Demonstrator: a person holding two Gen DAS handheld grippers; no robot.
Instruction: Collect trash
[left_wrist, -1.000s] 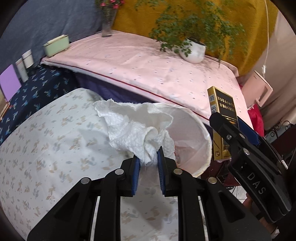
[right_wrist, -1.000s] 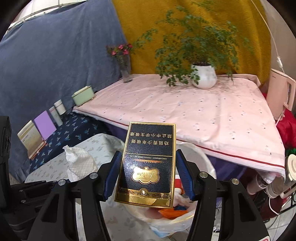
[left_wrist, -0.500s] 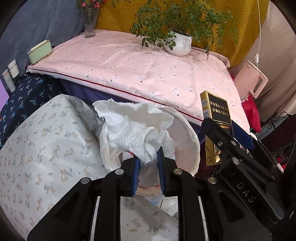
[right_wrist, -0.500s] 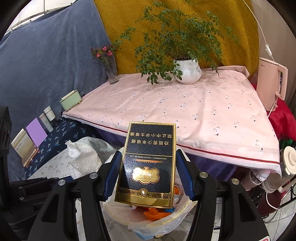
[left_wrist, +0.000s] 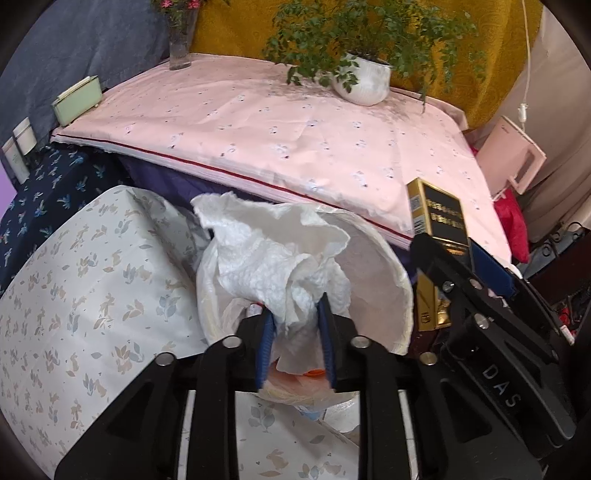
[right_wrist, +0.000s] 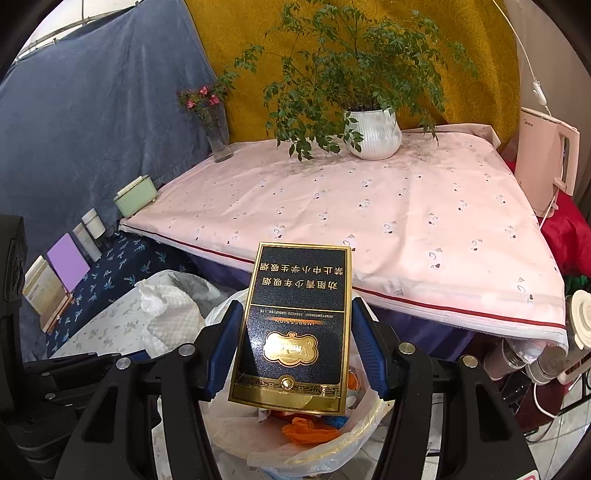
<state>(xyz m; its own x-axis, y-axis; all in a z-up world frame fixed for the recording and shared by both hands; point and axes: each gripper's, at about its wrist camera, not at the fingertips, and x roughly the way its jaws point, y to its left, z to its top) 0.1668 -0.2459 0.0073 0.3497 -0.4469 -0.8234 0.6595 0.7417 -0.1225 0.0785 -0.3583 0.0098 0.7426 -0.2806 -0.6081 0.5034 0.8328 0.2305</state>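
Note:
My left gripper (left_wrist: 295, 343) is shut on a crumpled white paper towel (left_wrist: 273, 254) and holds it over the mouth of a white bin lined with a plastic bag (left_wrist: 388, 295). My right gripper (right_wrist: 295, 347) is shut on a black and gold cigarette box (right_wrist: 295, 325), held upright above the same bin (right_wrist: 354, 439), which holds orange and blue scraps. The box also shows in the left wrist view (left_wrist: 439, 225), to the right of the bin. The paper towel shows in the right wrist view (right_wrist: 166, 314) at the left.
A pink-clothed table (right_wrist: 369, 206) stands behind the bin with a potted plant (right_wrist: 373, 133), a flower vase (right_wrist: 218, 140) and a green box (right_wrist: 135, 195). A floral-covered surface (left_wrist: 74, 295) lies left of the bin. A pink kettle (right_wrist: 546, 166) stands at the right.
Both grippers have moved forward with their loads, from beside the bin to over its mouth. The bin's inside has come into view below them.

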